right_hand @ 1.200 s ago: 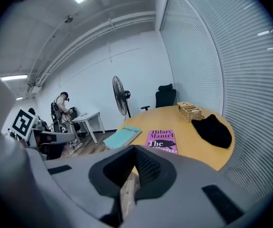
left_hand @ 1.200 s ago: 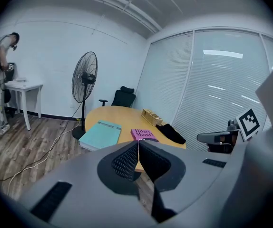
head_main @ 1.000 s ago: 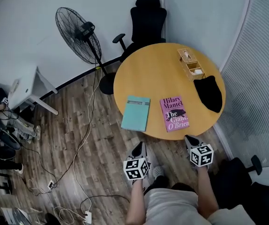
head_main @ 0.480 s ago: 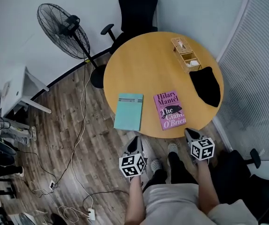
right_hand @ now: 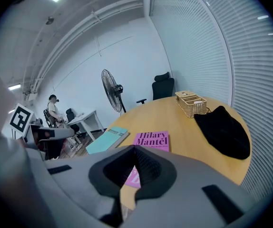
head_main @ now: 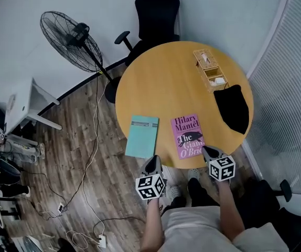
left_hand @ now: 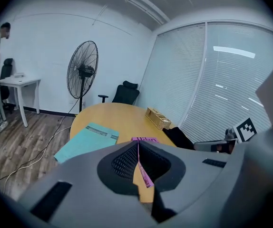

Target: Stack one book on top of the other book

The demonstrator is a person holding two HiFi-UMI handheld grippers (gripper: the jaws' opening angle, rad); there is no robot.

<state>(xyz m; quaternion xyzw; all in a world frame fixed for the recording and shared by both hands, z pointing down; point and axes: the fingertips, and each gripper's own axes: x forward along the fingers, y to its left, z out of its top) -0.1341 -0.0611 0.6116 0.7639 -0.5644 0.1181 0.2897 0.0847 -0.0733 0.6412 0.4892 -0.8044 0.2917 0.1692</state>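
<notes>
The round, smooth wooden worktop point(head_main: 161, 83) carries a limp black cloth point(head_main: 234, 109) and a small woven basket point(head_main: 209, 68). A flat teal paperback book point(head_main: 142, 136) and a glossy pink paperback book point(head_main: 188, 135) lie side by side, apart, near its front edge. The left tool point(head_main: 153, 160) and right tool point(head_main: 205, 150) slant downward just before the books, each with its jaws pressed together on nothing.

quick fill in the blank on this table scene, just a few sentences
In the head view the teal book lies ____ of the pink book.
The author's name printed on the pink book is Hilary ____.
The left gripper and right gripper both have jaws ____ and hold nothing.
Missing words: left; Mantel; shut.
</notes>
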